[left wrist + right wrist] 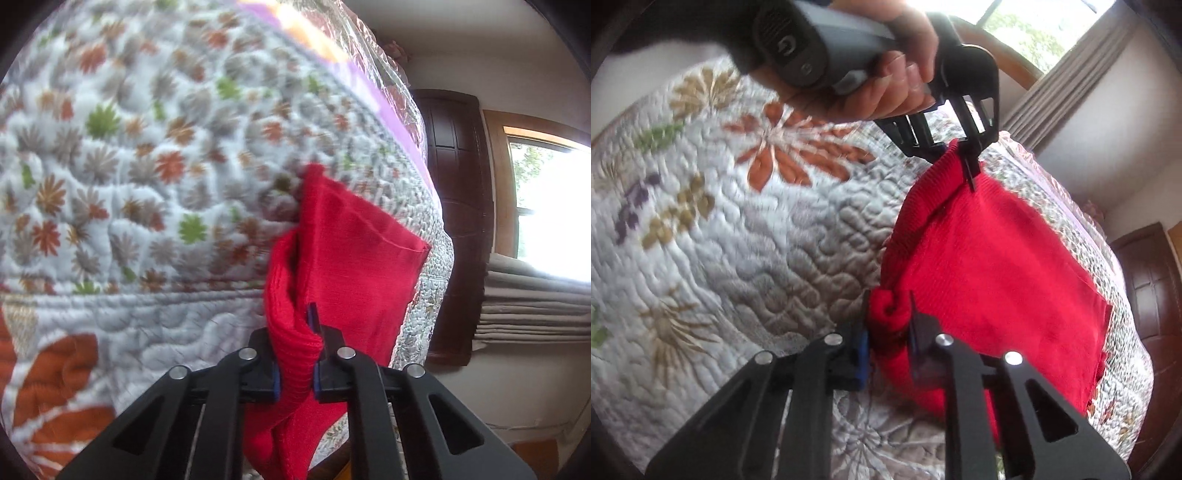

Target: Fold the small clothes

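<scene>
Left wrist view showed the left tool (295, 363) clamped on the red cloth's (354, 258) ribbed edge; the right tool (888, 325) pinched a bunched fold, above the quilt (738, 240).

Daylight enters through the window (554, 206), which is blown out to near white in the left wrist view. The quilt (147, 166) is evenly lit but smeared by motion blur in both views. Fisheye distortion bends the room at the edges, and dark vignetting rings each frame. The red garment (997, 273) is oversaturated; the shadow beside it is soft.
</scene>
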A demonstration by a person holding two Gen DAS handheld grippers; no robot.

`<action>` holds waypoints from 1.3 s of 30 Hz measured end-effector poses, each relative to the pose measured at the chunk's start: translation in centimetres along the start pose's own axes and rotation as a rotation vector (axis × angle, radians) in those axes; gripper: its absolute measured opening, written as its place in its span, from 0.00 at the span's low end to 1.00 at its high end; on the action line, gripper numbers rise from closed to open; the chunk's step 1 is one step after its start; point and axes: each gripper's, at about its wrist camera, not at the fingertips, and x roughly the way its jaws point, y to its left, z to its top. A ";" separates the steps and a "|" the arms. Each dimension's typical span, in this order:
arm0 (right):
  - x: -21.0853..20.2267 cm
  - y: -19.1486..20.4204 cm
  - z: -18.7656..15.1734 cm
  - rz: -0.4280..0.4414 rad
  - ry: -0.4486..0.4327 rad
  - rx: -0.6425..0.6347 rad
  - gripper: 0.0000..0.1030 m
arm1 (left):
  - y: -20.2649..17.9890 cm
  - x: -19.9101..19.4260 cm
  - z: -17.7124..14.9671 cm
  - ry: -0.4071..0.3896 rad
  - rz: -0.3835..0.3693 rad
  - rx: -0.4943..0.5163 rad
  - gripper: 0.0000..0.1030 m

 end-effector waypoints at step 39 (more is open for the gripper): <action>-10.7 -20.5 -6.4 0.091 -0.095 0.515 0.13 | -25.2 4.3 -2.6 -0.042 0.213 0.153 0.09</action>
